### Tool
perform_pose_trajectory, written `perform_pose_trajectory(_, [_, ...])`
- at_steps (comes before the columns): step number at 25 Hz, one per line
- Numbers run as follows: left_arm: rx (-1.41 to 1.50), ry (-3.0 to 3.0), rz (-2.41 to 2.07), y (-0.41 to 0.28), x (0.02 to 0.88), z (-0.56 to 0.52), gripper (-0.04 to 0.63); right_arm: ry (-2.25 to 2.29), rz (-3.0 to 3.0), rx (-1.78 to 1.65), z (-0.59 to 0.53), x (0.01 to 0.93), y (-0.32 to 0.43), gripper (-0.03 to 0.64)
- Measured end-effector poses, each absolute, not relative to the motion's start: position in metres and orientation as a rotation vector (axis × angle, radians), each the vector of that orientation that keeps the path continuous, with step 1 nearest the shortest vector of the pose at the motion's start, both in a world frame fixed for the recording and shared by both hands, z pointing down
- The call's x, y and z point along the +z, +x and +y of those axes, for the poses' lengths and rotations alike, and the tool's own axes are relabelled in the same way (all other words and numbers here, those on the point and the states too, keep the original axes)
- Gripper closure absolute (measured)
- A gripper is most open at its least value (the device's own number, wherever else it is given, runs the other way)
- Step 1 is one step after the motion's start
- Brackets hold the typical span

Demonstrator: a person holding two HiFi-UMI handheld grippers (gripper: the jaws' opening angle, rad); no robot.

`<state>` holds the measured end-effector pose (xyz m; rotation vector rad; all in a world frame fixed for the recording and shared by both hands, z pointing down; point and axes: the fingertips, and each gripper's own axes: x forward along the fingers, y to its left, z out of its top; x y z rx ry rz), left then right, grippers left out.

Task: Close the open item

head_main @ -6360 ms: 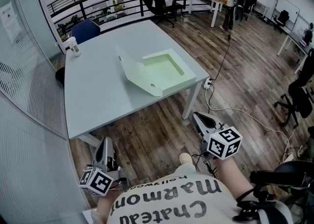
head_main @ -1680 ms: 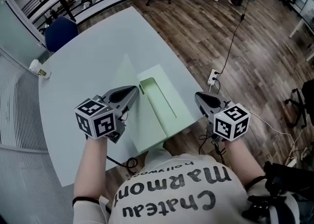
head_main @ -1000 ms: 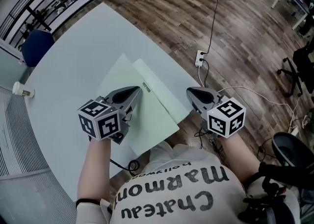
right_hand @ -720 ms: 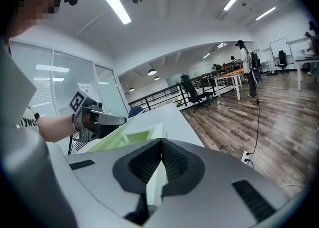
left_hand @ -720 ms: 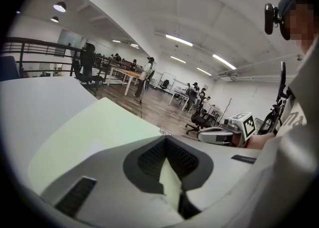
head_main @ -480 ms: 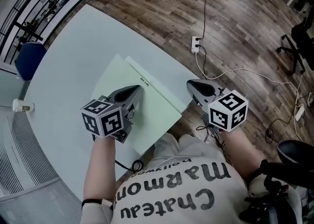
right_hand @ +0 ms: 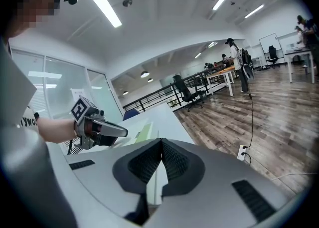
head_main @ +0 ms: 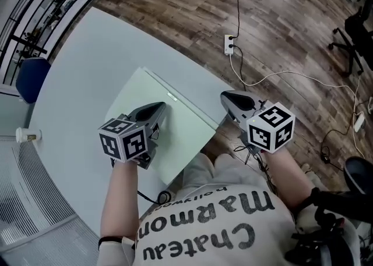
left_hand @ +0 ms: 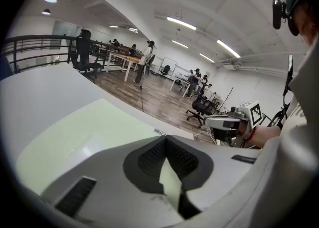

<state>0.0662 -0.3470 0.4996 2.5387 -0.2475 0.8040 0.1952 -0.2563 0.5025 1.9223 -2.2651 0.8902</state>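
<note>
A flat pale green box point(head_main: 178, 125) lies on the light table point(head_main: 87, 61) near its front edge, with its lid down flat. My left gripper point(head_main: 162, 106) hovers low over the lid's left part, jaws shut on nothing; in the left gripper view point(left_hand: 164, 140) the green lid point(left_hand: 84, 137) fills the space below it. My right gripper point(head_main: 224, 96) is shut and empty just off the box's right edge, beyond the table's edge. The right gripper view point(right_hand: 160, 142) shows the left gripper point(right_hand: 102, 128) across the box point(right_hand: 144, 132).
A paper cup point(head_main: 26, 136) stands at the table's far left edge, with a blue chair point(head_main: 32, 78) behind it. A wall socket point(head_main: 229, 43) and cables lie on the wood floor to the right. Office chairs and people are far off.
The box's lid, raised earlier, has come down and now lies flat. Both grippers moved from below the table's edge up to the box; in the last second they barely shifted.
</note>
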Motion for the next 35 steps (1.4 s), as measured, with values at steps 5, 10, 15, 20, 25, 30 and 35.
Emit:
perform_pose_trajectory(5, [0.844,2.534,-0.274,0.069,0.51,-0.349,0.604,1.905,-2.276,0.907,-0.259,0.51,0.195,0.618])
perform_pose_trajectory(10, [0.932,2.563,-0.278,0.074,0.521,-0.351,0.604,1.921,-2.277,0.917,-0.265,0.514,0.2,0.618])
perform_pose_trajectory(15, [1.084,2.621,-0.269,0.078,0.531,-0.35,0.604,1.928,-2.286,0.931,-0.267,0.517,0.199,0.618])
perform_pose_trajectory(20, [1.186,2.645,-0.262,0.083,0.541,-0.35,0.604,1.943,-2.285,0.943,-0.264,0.519,0.205,0.618])
perform_pose_trajectory(25, [1.276,2.663,-0.243,0.084,0.546,-0.349,0.604,1.955,-2.283,0.948,-0.26,0.517,0.21,0.618])
perform_pose_trajectory(30, [1.441,2.659,-0.183,0.085,0.552,-0.348,0.601,1.975,-2.283,0.945,-0.255,0.514,0.214,0.618])
perform_pose_trajectory(35, [1.752,2.626,-0.05,0.09,0.558,-0.347,0.591,1.985,-2.259,0.932,-0.243,0.516,0.219,0.618])
